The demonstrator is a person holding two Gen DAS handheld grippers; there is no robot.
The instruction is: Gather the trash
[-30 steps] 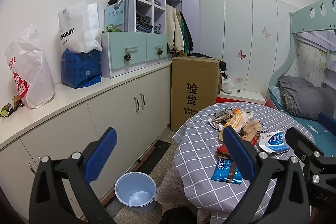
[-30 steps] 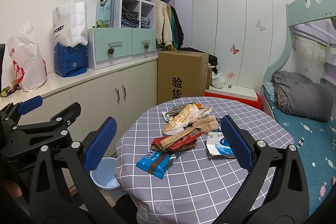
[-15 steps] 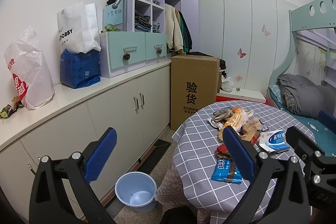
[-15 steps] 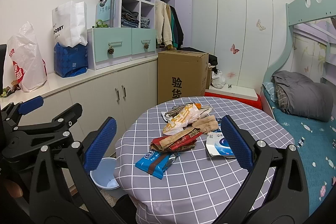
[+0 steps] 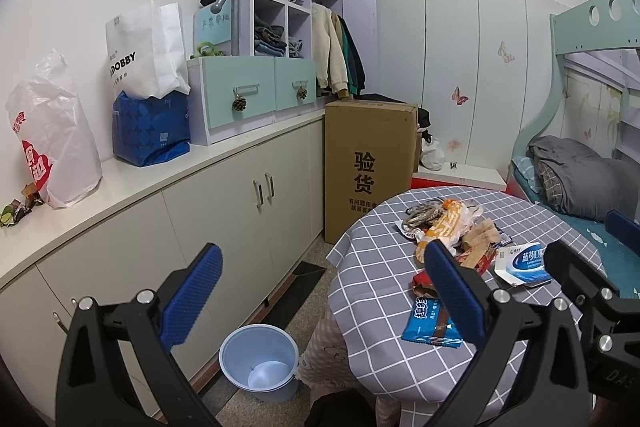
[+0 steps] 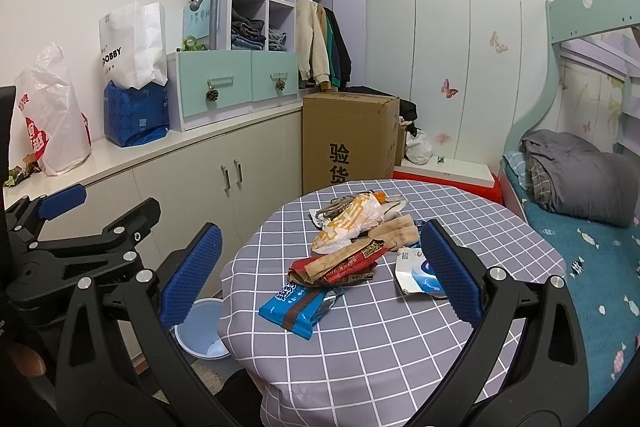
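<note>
Wrapper pile (image 6: 352,247) sits mid-table on the checked cloth (image 6: 360,339), blue snack pack (image 6: 298,307) at its 7 o'clock, blue-white packet (image 6: 416,273) at 3. My right gripper (image 6: 320,279) hangs above, jaws wide, holding nothing. Left gripper (image 5: 324,291) likewise wide and empty (off the table's left edge). Blue bin (image 5: 260,361) stands on the floor at the table's 8 o'clock, nr the cabinets (image 5: 224,215).
</note>
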